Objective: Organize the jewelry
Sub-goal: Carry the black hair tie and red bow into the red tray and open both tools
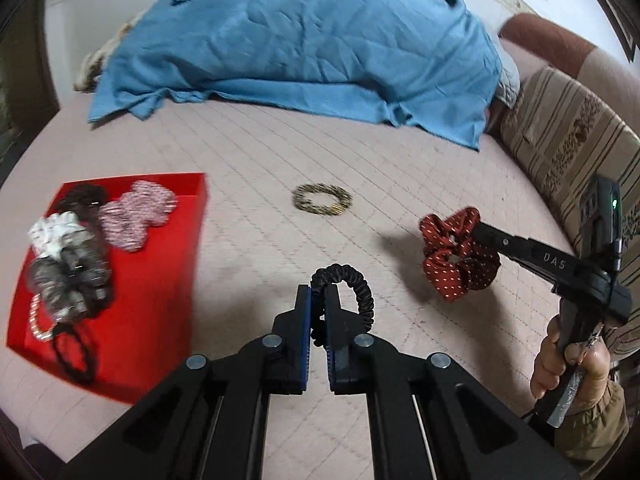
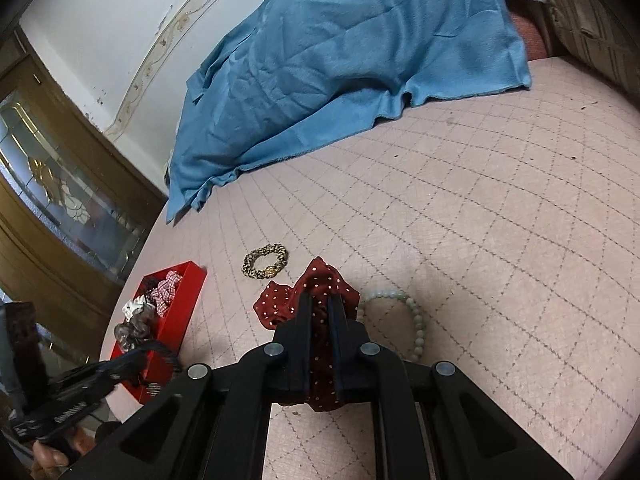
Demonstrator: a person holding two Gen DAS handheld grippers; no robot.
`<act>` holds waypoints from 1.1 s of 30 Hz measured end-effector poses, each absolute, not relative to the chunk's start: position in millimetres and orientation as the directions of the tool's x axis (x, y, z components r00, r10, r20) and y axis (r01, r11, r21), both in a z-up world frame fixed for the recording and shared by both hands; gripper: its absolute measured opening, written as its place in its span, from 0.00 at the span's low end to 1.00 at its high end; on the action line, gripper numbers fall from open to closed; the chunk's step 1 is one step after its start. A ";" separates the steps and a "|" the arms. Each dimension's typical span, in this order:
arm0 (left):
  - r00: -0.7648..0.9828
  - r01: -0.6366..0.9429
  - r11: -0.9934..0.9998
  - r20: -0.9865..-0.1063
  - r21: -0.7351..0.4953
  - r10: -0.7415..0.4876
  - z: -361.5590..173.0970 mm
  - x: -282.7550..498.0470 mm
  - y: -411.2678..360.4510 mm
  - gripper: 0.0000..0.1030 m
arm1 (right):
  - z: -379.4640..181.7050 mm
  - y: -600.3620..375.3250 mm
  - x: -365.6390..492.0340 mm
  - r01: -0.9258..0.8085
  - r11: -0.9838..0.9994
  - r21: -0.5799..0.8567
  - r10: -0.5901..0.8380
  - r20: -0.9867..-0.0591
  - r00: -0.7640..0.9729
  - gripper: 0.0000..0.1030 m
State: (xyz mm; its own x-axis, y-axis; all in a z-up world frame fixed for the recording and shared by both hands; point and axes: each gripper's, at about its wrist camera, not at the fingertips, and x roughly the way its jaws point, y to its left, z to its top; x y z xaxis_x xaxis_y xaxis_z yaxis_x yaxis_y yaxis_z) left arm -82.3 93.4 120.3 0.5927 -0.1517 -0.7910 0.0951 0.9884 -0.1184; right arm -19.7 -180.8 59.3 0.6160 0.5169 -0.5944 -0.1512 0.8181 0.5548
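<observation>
Two soft, light scrunchies hang pinched by their folds right of the red box (image 1: 188, 248): black (image 1: 356, 284) in the clenched left gripper (image 1: 318, 300), dotted red (image 2: 316, 292) in the clenched right gripper (image 2: 320, 312).

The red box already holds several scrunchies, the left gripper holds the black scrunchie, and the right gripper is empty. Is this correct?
Not fully. The right gripper is shut on the red dotted scrunchie, as the right wrist view shows. The red box and the left gripper with the black scrunchie are as you say.

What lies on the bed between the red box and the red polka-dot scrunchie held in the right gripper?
The gold chain bracelet lies between the red box and the red polka-dot scrunchie, which the right gripper holds; both wrist views show it.
</observation>
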 end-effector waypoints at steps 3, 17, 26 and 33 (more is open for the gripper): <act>0.614 0.066 0.990 -0.778 -0.121 -0.136 127.1 -93.9 110.2 0.06 | 61.2 -178.8 -27.0 -0.128 0.838 0.530 0.479 -0.602 0.639 0.09; 0.661 -0.089 0.958 -0.736 -0.273 -0.149 129.4 -130.3 207.5 0.06 | 85.4 -135.3 -85.6 -0.132 0.919 0.370 0.358 -0.649 0.672 0.09; 0.689 -0.170 0.923 -0.712 -0.345 -0.139 124.3 -147.0 258.4 0.06 | 131.6 -75.3 -88.8 -0.266 0.899 0.348 0.433 -0.621 0.653 0.09; 0.677 -0.192 0.903 -0.718 -0.384 -0.161 107.0 -144.6 274.5 0.06 | 137.8 -16.5 -73.9 -0.356 0.846 0.397 0.533 -0.629 0.566 0.09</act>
